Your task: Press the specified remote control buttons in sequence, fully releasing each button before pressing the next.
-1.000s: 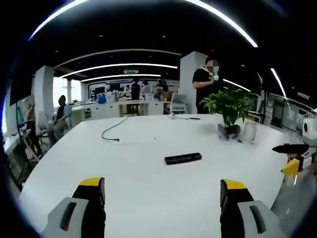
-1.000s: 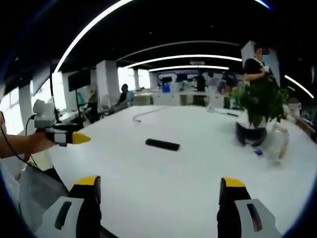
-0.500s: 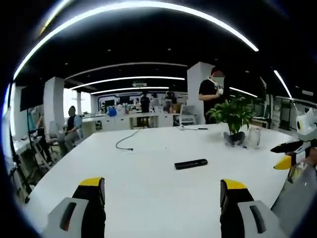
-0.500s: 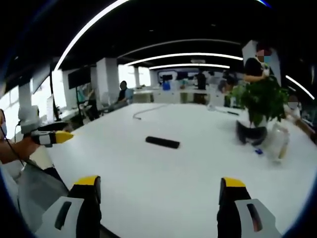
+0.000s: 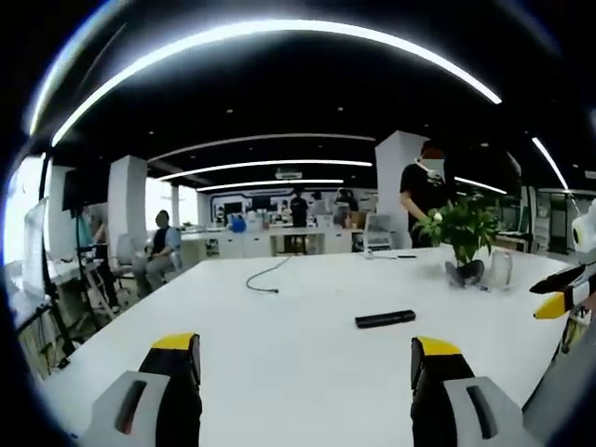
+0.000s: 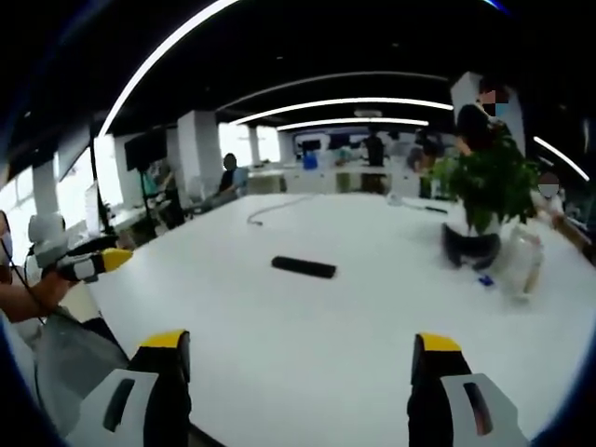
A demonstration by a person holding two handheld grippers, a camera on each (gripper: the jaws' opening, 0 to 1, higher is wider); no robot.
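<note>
Sitting flat out in the open part of the big white table [image 5: 279,354] is the remote control [image 5: 386,318], a slim black bar, long and narrow, lying on its own with nothing touching it. Too small and far off to make out any buttons, honestly. In the right gripper view the same remote control [image 6: 304,267] lies at a slight angle, well ahead of the jaws.

Left gripper [image 5: 304,368] has its yellow-tipped jaws spread wide with nothing between them, held above the near edge of the table. Right gripper [image 6: 299,365] is the same deal: jaws apart, empty, well short of the remote. Each one also pokes in at the edge of the other's view.

Further back there's a potted plant [image 5: 465,228] with a clear bottle [image 5: 501,269] just beside it, off to the right of the remote. A loose cable [image 5: 267,277] snakes across the far side of the table. Some people stand or sit around the office behind.
</note>
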